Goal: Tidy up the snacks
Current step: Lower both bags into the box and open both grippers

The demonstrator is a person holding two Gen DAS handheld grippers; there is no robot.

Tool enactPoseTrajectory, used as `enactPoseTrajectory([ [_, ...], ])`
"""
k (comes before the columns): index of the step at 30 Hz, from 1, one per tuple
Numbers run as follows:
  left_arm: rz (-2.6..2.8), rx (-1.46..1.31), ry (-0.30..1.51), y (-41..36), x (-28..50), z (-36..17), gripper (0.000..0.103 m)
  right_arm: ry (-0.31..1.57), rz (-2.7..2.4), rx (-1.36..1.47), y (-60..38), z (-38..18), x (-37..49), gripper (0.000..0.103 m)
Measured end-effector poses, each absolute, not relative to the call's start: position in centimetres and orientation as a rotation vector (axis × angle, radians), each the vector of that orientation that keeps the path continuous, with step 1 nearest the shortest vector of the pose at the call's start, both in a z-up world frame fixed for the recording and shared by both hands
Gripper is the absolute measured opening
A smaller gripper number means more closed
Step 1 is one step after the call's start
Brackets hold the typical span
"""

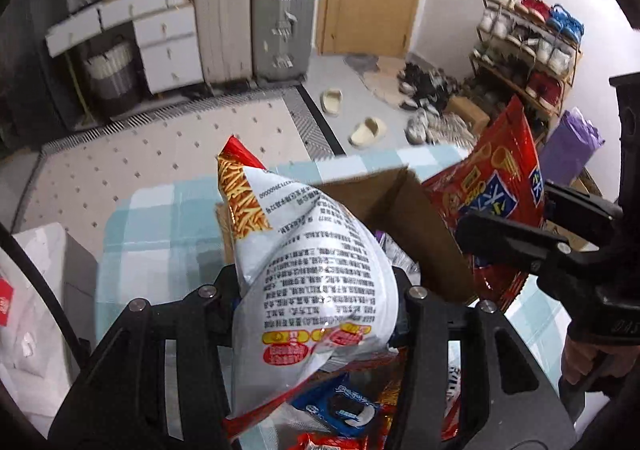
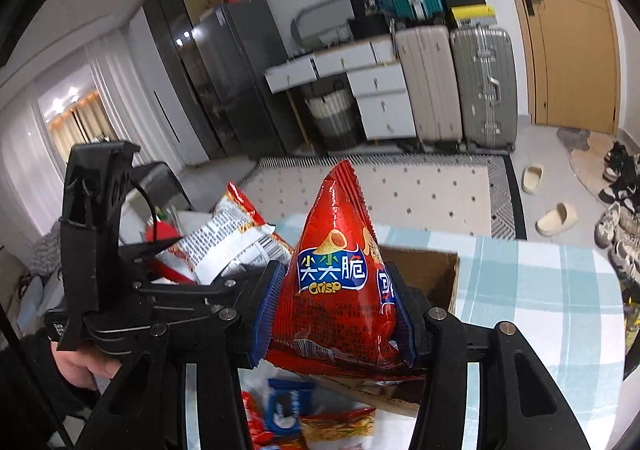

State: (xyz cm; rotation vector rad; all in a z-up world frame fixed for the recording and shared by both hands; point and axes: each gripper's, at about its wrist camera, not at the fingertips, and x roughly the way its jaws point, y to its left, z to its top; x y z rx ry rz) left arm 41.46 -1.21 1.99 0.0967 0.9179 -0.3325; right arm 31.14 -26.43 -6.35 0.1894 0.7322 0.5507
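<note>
Left tongs (image 1: 320,302) pinched a white snack bag (image 1: 316,270) above the worktop (image 1: 160,234); at two o'clock, right tongs (image 2: 336,314) pinched a red crisp bag (image 2: 340,282) over the cardboard box (image 2: 432,274).

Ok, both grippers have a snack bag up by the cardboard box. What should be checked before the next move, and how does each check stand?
1. Left gripper shut on white fries bag: ok.
2. Right gripper shut on red crisp bag: ok.
3. Cardboard box open at top: ok.
4. Room left inside box: cannot tell.
5. The two bags apart from each other: ok.
6. Loose snacks, such as the blue cookie pack, still on the table below: not ok.
</note>
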Motion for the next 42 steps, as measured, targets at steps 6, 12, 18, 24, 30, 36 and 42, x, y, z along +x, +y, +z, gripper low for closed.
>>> enactPoseTrajectory([
  [6, -0.339, 0.111, 0.979, -1.4, 41.9, -2.6, 0.047, 0.782, 0.548, 0.165, -25.8, -9.6, 33.1, 0.050],
  [12, -0.341, 0.093, 1.019, -1.1, 41.8, -5.5, 0.047, 0.823, 0.535, 0.169, -25.2, -12.3, 34.8, 0.050],
  [18, -0.317, 0.112, 1.015, -1.2, 42.7, -7.4, 0.047, 0.860, 0.526, 0.149, -24.4, -14.3, 35.6, 0.050],
  [24, -0.307, 0.119, 1.019, -0.9, 42.6, -8.0, 0.049, 0.900, 0.501, 0.144, -24.4, -15.8, 36.1, 0.050],
  [30, -0.314, 0.113, 1.078, -1.3, 42.1, -7.7, 0.055, 0.890, 0.473, 0.134, -24.9, -15.6, 35.8, 0.051],
  [36, -0.272, 0.113, 1.050, -1.1, 40.7, -5.8, 0.073, 0.857, 0.466, 0.144, -26.3, -13.8, 34.3, 0.051],
  [42, -0.266, 0.077, 0.980, -0.3, 37.6, -2.7, 0.077, 0.796, 0.464, 0.162, -28.3, -11.0, 31.8, 0.056],
])
